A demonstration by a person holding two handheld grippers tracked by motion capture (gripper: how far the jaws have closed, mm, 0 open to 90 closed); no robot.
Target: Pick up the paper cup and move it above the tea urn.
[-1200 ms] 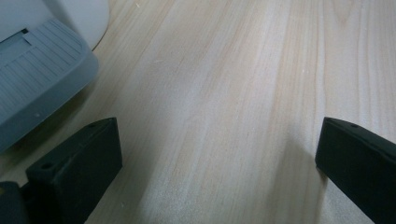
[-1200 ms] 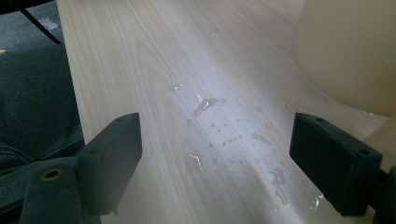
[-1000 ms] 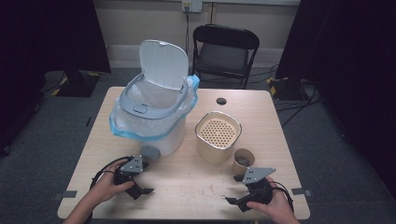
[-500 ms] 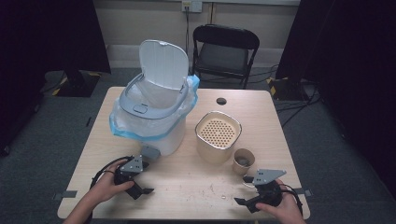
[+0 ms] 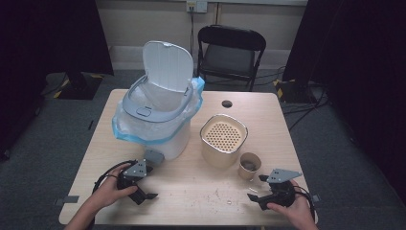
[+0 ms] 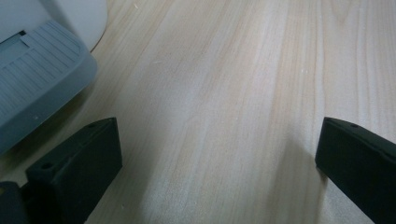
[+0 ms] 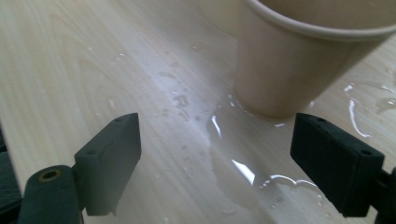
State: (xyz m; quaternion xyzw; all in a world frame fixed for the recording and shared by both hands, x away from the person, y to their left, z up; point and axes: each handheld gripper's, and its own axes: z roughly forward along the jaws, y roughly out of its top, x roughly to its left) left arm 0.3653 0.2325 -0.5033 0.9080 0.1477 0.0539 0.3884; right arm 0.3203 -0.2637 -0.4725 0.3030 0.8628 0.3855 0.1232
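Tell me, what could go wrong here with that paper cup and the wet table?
The paper cup stands in a puddle, so its base may be soft, and a squeeze from the open right gripper could crush or tip it. It stands near the beige strainer container, so a sideways nudge might knock them together. Wet wood could also let the cup slide away rather than be gripped.

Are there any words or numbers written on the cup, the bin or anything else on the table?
None can be read: the paper cup is plain, and the white bin, the perforated container and the table show no lettering.
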